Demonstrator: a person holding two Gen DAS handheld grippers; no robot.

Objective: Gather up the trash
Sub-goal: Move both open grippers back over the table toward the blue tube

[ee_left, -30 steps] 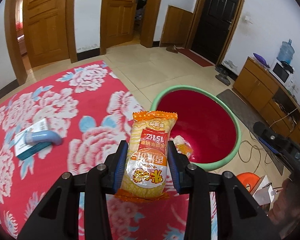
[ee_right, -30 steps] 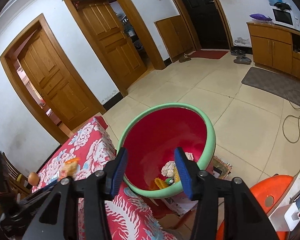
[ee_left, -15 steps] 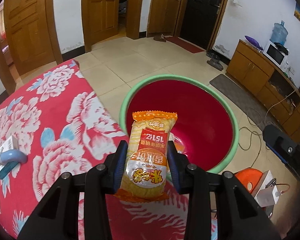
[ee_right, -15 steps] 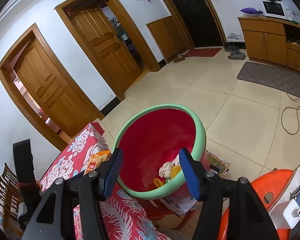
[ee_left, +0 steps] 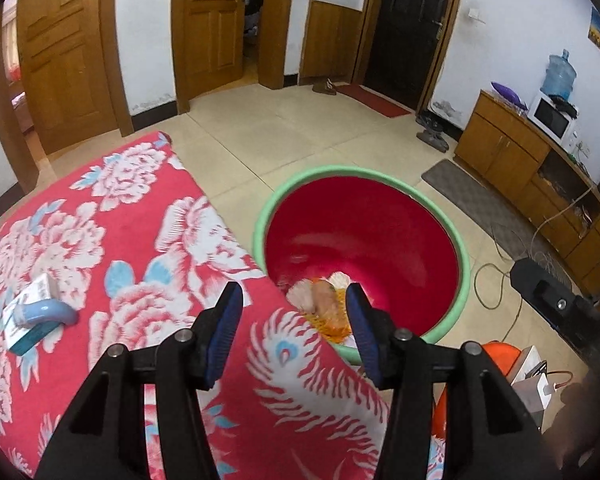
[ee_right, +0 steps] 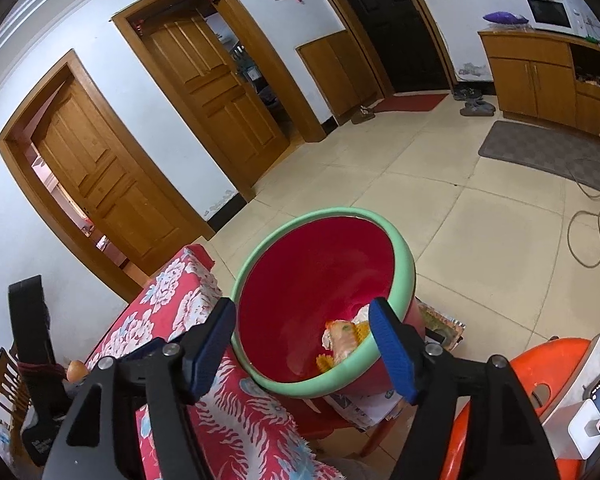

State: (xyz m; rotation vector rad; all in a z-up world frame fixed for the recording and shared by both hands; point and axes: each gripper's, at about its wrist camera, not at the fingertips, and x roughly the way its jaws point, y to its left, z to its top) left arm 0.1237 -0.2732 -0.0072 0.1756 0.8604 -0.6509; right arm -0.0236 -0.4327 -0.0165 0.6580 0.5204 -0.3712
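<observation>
A red basin with a green rim [ee_left: 462,256] stands beside the table's edge; it also shows in the right wrist view [ee_right: 408,264]. The orange snack packet [ee_left: 328,308] lies in its bottom among other wrappers, also seen in the right wrist view [ee_right: 342,338]. My left gripper [ee_left: 294,330] is open and empty, above the table edge next to the basin. My right gripper [ee_right: 304,350] is open and empty, over the basin's near rim.
The table has a red floral cloth [ee_left: 100,240]. A small box with a blue curved object [ee_left: 36,316] lies on it at the left. An orange stool [ee_right: 548,372] with a phone and charger stands at the right. Cables lie on the tiled floor.
My left gripper has opened and let go of the orange snack packet, which now lies in the basin. My right gripper has opened wider.
</observation>
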